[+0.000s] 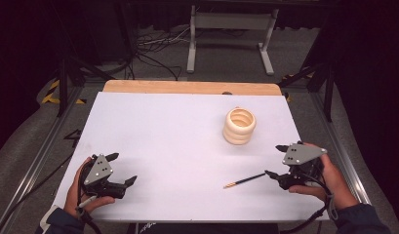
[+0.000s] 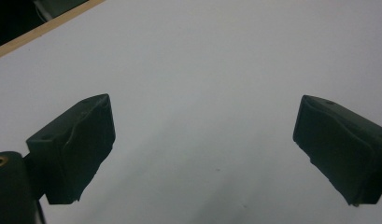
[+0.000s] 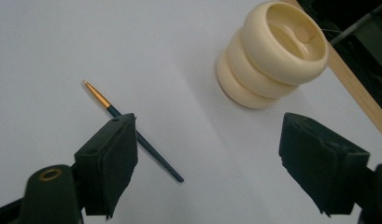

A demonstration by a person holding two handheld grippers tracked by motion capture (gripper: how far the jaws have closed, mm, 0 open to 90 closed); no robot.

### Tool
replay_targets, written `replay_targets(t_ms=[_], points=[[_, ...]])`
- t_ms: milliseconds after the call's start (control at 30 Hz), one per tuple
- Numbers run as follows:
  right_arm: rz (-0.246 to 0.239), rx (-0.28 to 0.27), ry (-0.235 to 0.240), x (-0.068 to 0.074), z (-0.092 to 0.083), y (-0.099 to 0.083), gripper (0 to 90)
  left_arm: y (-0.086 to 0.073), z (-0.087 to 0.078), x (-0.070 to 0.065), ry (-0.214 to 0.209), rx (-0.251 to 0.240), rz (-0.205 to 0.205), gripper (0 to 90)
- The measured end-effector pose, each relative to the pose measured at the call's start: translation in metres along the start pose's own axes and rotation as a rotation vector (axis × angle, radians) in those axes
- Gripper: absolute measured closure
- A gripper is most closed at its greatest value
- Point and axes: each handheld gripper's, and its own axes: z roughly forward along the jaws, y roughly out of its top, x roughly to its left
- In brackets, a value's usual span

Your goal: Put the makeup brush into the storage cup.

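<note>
The paintbrush lies on the table just beside the right gripper, untouched.

1. White table top: a plain sheet covering nearly the whole work surface.
2. Wooden strip: light-coloured board edge showing along the far side of the white top.
3. Metal rails: frame members running along the left and right sides of the table.
4. White stand: metal frame with two legs, on the floor beyond the far edge.
5. Cables: dark loose leads on the grey floor, far left of the white stand.
6. Black-and-yellow tape: striped floor marking off the far-left corner.
</note>
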Motion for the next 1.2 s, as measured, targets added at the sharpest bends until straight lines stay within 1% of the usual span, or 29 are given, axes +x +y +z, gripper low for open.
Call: replay_targets(t_ms=[100,133,167,300,400,433,467,500,567,633,667,733,833,933,967,1200], points=[[-0.031,0.025,0.032,0.003,0.008,0.008,20.7,0.0,0.0,0.0,-0.002,-0.002,-0.004,6.3],[-0.041,0.036,0.04,0.005,0.011,0.01,20.7,-0.001,-0.001,0.0,-0.003,0.0,-0.003,6.3],[-0.041,0.036,0.04,0.005,0.011,0.01,20.7,-0.001,-0.001,0.0,-0.003,0.0,-0.003,6.3],[-0.086,0.075,0.09,0.013,0.026,0.019,22.4,-0.001,-0.001,0.0,-0.007,-0.004,-0.002,6.3],[-0.105,0.102,0.113,0.017,0.035,0.024,22.8,-0.001,-0.001,0.0,-0.008,-0.001,0.003,6.3],[-0.122,0.109,0.122,0.019,0.04,0.027,22.7,-0.001,-0.001,-0.001,-0.012,-0.001,0.005,6.3],[-0.129,0.118,0.133,0.02,0.044,0.03,22.9,-0.001,-0.001,-0.001,-0.011,0.0,0.006,6.3],[-0.129,0.118,0.133,0.02,0.044,0.03,22.9,-0.001,-0.001,-0.001,-0.011,0.0,0.006,6.3],[-0.152,0.144,0.155,0.023,0.052,0.034,23.3,-0.001,-0.001,-0.001,-0.014,-0.002,0.005,6.3],[-0.164,0.164,0.169,0.025,0.058,0.037,23.5,-0.001,0.0,-0.001,-0.017,0.0,0.01,6.3],[-0.179,0.174,0.18,0.026,0.06,0.039,23.5,-0.001,-0.001,-0.001,-0.017,0.0,0.009,6.3],[-0.179,0.183,0.185,0.027,0.063,0.04,23.6,-0.001,-0.001,-0.001,-0.016,0.002,0.011,6.3],[-0.2,0.21,0.211,0.03,0.072,0.044,23.7,-0.001,-0.001,-0.001,-0.015,0.004,0.014,6.3],[-0.209,0.217,0.219,0.031,0.075,0.045,24.1,-0.001,-0.001,-0.001,-0.019,0.005,0.009,6.3],[-0.211,0.223,0.23,0.031,0.077,0.045,24.3,-0.001,0.0,-0.001,-0.017,0.006,0.012,6.3],[-0.232,0.252,0.265,0.035,0.086,0.049,25.7,-0.001,0.0,-0.001,-0.018,0.005,0.015,6.3]])
